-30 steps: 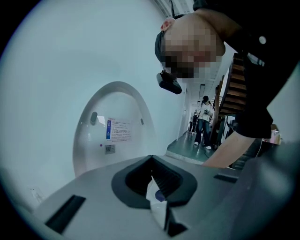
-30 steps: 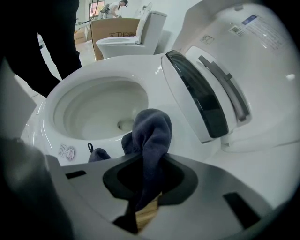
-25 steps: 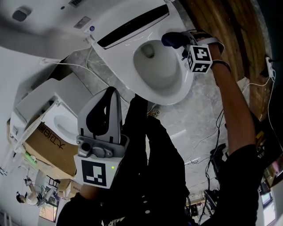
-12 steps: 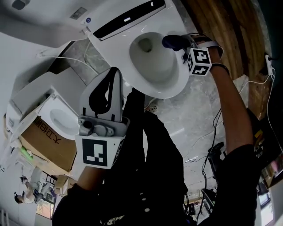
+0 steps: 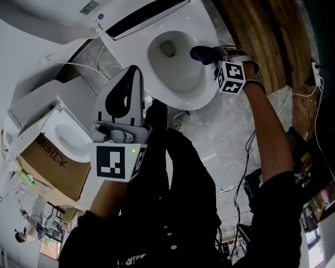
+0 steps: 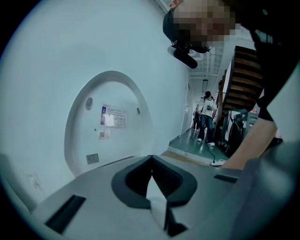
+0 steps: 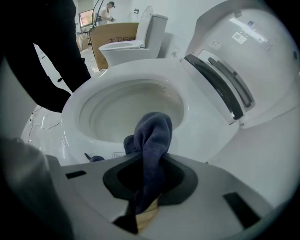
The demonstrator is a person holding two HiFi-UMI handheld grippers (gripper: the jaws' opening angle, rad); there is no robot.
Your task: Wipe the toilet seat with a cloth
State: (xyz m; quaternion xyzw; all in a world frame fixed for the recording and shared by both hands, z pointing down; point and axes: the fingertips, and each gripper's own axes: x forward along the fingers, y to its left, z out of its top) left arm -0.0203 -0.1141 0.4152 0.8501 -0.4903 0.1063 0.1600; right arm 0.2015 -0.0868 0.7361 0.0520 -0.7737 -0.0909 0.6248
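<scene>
The white toilet seat [image 5: 209, 89] rings the open bowl [image 5: 170, 52], with the lid [image 5: 141, 15] raised behind it. My right gripper [image 5: 209, 54] is shut on a dark blue cloth [image 5: 200, 52], which rests against the seat's right rim. In the right gripper view the cloth [image 7: 152, 133] bunches up out of the right gripper [image 7: 151, 180] and lies over the seat rim [image 7: 201, 117] beside the bowl [image 7: 126, 110]. My left gripper [image 5: 131, 73] is held up near the person's body, away from the toilet, shut and holding nothing [image 6: 151, 161].
A second toilet [image 5: 68, 138] stands at the left above a cardboard box [image 5: 52, 167]. Cables [image 5: 246, 157] trail over the marble floor at the right, next to wooden boards [image 5: 261, 31]. People [image 6: 206, 117] stand far off in the left gripper view.
The right gripper has slid the cloth a little along the seat's right rim toward the front. The left gripper has stayed raised and shut.
</scene>
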